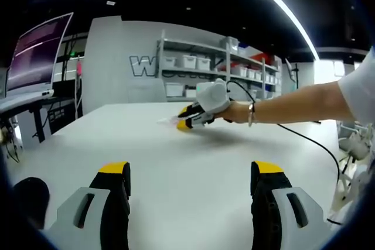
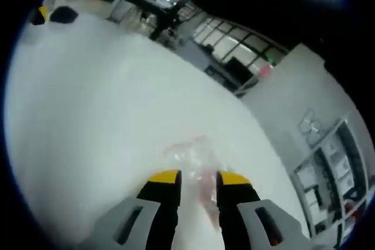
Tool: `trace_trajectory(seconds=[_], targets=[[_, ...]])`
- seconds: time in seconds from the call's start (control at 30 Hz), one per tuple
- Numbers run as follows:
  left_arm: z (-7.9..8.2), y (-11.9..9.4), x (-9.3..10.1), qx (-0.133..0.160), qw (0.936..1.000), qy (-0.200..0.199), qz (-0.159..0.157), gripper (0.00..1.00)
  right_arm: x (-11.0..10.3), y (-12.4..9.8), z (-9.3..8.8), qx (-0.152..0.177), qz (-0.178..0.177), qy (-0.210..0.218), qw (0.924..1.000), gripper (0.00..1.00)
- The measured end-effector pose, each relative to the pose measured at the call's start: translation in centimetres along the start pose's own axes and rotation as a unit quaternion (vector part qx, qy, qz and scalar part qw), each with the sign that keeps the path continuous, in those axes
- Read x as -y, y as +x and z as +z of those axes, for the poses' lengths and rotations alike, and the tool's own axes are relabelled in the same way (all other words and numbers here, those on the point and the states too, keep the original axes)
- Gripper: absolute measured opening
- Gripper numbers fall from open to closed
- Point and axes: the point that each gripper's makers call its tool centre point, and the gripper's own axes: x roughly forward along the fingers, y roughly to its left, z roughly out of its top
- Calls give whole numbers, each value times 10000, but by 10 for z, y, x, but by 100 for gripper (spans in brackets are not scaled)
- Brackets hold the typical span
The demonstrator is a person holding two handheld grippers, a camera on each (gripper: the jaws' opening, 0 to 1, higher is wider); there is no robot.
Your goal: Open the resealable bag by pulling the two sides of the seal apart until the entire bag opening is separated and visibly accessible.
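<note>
A clear resealable bag (image 2: 188, 148) with a pinkish tint lies flat on the white table (image 2: 88, 98). My right gripper (image 2: 198, 178) stands over its near end, yellow-tipped jaws a narrow gap apart, with the bag's edge running into that gap. In the left gripper view the bag (image 1: 167, 120) shows small at the table's middle, with the right gripper (image 1: 185, 118) held by a person's hand just right of it. My left gripper (image 1: 191, 169) hovers low over the near table, jaws wide open with nothing between them.
A black cable (image 1: 304, 139) trails from the right gripper across the table to the right edge. A monitor (image 1: 38, 54) on a desk stands at the left. Shelves with white bins (image 1: 205, 65) line the back wall.
</note>
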Motion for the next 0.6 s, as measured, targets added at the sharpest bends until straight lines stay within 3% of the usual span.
trace_trajectory(seconds=[0.4, 0.6], targets=[[-5, 1, -3, -31, 10000, -49, 0, 83, -4, 9, -4, 22, 93, 65, 9999, 1], [-6, 0, -5, -39, 10000, -58, 30, 83, 0, 12, -6, 42, 108, 216, 9997, 0]])
